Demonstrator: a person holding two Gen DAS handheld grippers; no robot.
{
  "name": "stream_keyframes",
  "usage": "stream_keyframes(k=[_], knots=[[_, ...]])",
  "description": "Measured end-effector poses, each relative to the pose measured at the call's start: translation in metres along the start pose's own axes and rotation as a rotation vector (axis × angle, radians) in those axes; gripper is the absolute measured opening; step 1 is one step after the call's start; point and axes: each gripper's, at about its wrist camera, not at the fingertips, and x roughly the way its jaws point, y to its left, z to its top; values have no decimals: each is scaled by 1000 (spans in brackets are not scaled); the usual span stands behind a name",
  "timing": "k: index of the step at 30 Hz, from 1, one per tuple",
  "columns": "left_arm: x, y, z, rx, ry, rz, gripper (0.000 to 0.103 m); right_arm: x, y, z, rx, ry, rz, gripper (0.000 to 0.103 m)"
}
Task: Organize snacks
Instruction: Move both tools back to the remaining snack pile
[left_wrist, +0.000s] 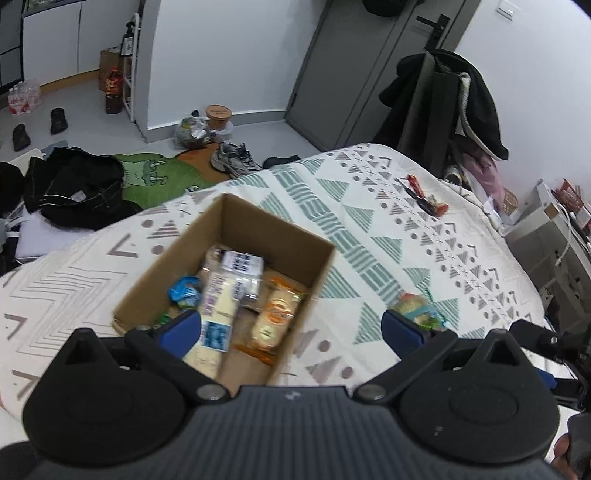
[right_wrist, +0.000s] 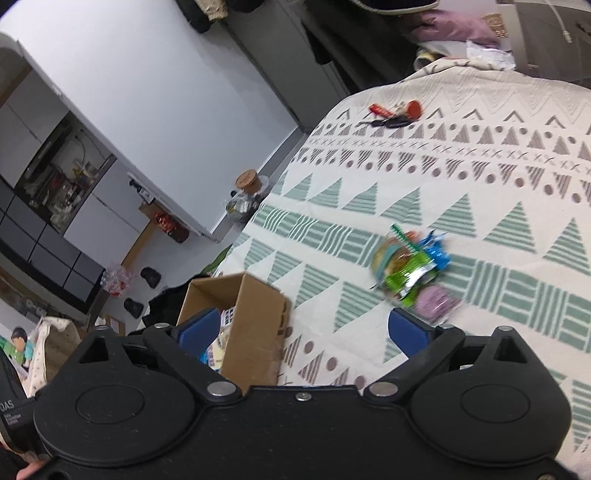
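An open cardboard box (left_wrist: 258, 225) stands on the patterned bedspread (left_wrist: 369, 192) and holds several snack packs, among them an orange-labelled pastry (left_wrist: 275, 317) and a blue wrapper (left_wrist: 184, 291). My left gripper (left_wrist: 291, 328) is open and empty, hovering over the box's near end. A small pile of loose snacks (left_wrist: 419, 308) lies to the right of the box. In the right wrist view that pile (right_wrist: 410, 266) lies ahead, with a purple pack (right_wrist: 434, 301) nearest. My right gripper (right_wrist: 303, 330) is open and empty between the box (right_wrist: 251, 321) and the pile.
Keys with red tags (left_wrist: 424, 195) lie far back on the bed, also in the right wrist view (right_wrist: 393, 116). Clothes, shoes (left_wrist: 232, 158) and a green rug (left_wrist: 155, 177) cover the floor beyond the bed. A chair with coats (left_wrist: 447, 107) stands at the far corner.
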Motion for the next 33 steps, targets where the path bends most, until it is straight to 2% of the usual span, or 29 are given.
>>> stream_keyframes(k=[7,12,17,25,28,33], knots=[[3,-32,-3,14,11,3,103,-15,-28,20,21,-29,-29,98],[9,-53,-3,24,13,3,103,-13,-50,25,44,-41,-18,97],[20,-73,-6,56,11,5,103,1,-73,20,81,-21,0,83],[44,-91,-14,54,5,-15,100,26,-97,16,113,45,-10,78],[54,-95,-15,53,5,-16,100,37,-102,16,117,69,-9,74],[73,-102,-18,46,20,-37,88,54,-110,18,126,99,-16,64]])
